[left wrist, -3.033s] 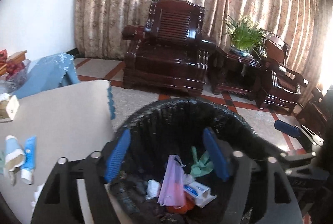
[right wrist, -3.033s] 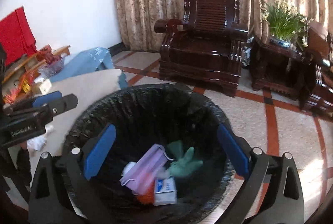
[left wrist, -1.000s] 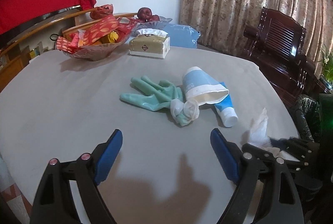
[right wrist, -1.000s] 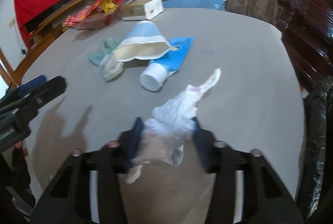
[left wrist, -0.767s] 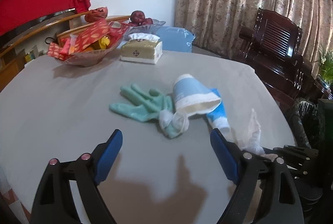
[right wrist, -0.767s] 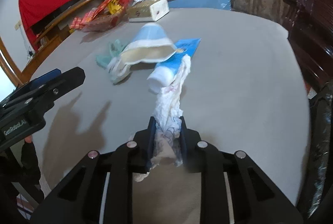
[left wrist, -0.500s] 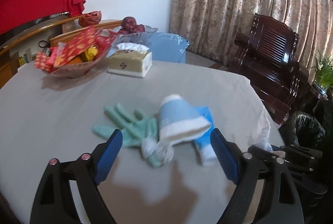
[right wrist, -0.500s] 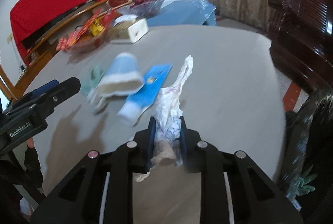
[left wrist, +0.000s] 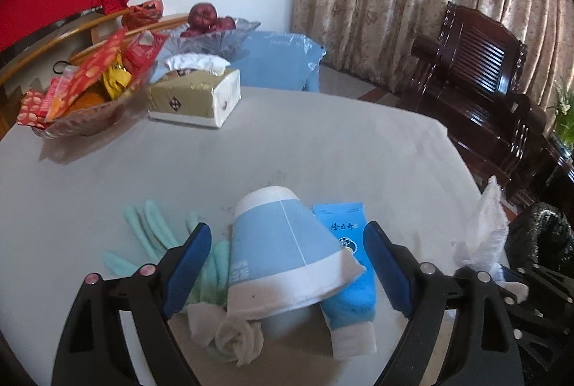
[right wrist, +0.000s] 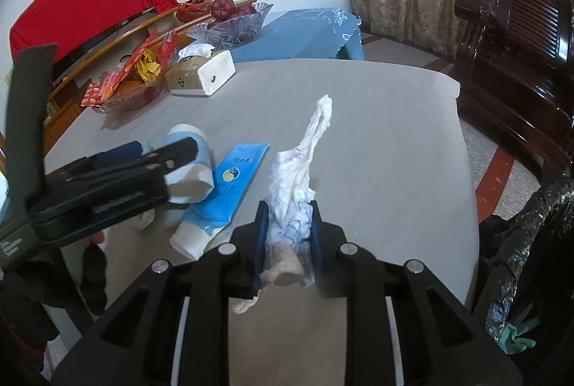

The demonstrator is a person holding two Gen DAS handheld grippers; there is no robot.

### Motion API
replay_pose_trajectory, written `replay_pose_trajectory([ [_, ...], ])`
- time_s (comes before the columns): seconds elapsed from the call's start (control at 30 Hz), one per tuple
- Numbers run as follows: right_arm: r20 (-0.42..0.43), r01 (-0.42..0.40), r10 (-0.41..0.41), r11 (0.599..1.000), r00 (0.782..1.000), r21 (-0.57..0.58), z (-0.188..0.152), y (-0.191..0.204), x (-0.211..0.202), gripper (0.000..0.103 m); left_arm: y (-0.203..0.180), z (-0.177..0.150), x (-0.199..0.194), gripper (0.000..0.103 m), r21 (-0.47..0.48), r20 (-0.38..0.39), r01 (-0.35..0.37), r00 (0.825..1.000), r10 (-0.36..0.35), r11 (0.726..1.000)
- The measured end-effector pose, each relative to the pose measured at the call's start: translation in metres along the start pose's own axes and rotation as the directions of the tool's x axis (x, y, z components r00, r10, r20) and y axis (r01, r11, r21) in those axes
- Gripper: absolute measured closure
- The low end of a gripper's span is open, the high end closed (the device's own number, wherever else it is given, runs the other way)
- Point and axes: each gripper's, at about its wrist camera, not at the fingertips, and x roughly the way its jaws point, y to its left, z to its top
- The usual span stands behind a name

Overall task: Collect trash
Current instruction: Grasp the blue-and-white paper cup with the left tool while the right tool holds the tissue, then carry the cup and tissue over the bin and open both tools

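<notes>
The right tongs (right wrist: 287, 224) pinch a crumpled tissue (right wrist: 299, 170) above the desk (right wrist: 376, 120). Only its lower end is clamped, so the loose tail could likely snag or slip free on the way to the black-lined bin (right wrist: 520, 242) at the right. The left tongs (left wrist: 283, 264) stand wide around a tipped paper cup (left wrist: 287, 253) lying on a blue tube (left wrist: 353, 264) and green glove (left wrist: 150, 231). Only the right view shows a glove already in the bin.

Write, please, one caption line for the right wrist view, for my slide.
Right gripper pinching a crumpled tissue above the grey table, trash bin waiting at right.
</notes>
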Motion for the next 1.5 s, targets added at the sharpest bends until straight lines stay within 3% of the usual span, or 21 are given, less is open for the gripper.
replay_pose_trajectory([
  [0.2, -0.006, -0.011, 0.011, 1.000, 1.000, 0.013, -0.002, -0.002, 0.004, 0.082, -0.002, -0.005, 0.019, 0.020, 0.001, -0.063, -0.009, 0.998, 0.009, 1.000],
  [0.23, -0.008, -0.014, 0.014, 1.000, 1.000, 0.015, -0.002, -0.003, 0.003, 0.081, -0.002, -0.006, 0.020, 0.027, 0.001, -0.073, 0.001, 0.997, -0.001, 1.000],
  [0.27, -0.009, -0.016, 0.016, 1.000, 1.000, 0.017, -0.003, -0.003, 0.003, 0.081, -0.003, -0.007, 0.021, 0.027, 0.001, -0.080, 0.008, 0.997, -0.007, 1.000],
  [0.47, -0.007, -0.025, 0.025, 0.999, 1.000, 0.026, -0.003, -0.003, -0.001, 0.081, -0.002, -0.004, 0.010, 0.039, -0.020, -0.055, 0.032, 0.998, -0.033, 0.999],
  [0.6, 0.010, -0.035, 0.035, 0.999, 0.999, 0.029, 0.000, -0.001, -0.008, 0.081, -0.005, -0.001, -0.006, 0.053, -0.011, -0.026, 0.070, 0.997, -0.070, 0.997],
  [0.73, 0.033, -0.044, 0.043, 0.999, 0.999, 0.027, 0.003, 0.002, -0.018, 0.081, -0.008, 0.000, -0.020, 0.058, -0.008, -0.001, 0.098, 0.995, -0.098, 0.995],
  [1.5, 0.197, -0.023, 0.024, 1.000, 0.980, -0.006, 0.014, 0.003, -0.134, 0.081, -0.050, 0.004, -0.130, 0.059, 0.090, 0.147, 0.153, 0.975, -0.165, 0.984],
])
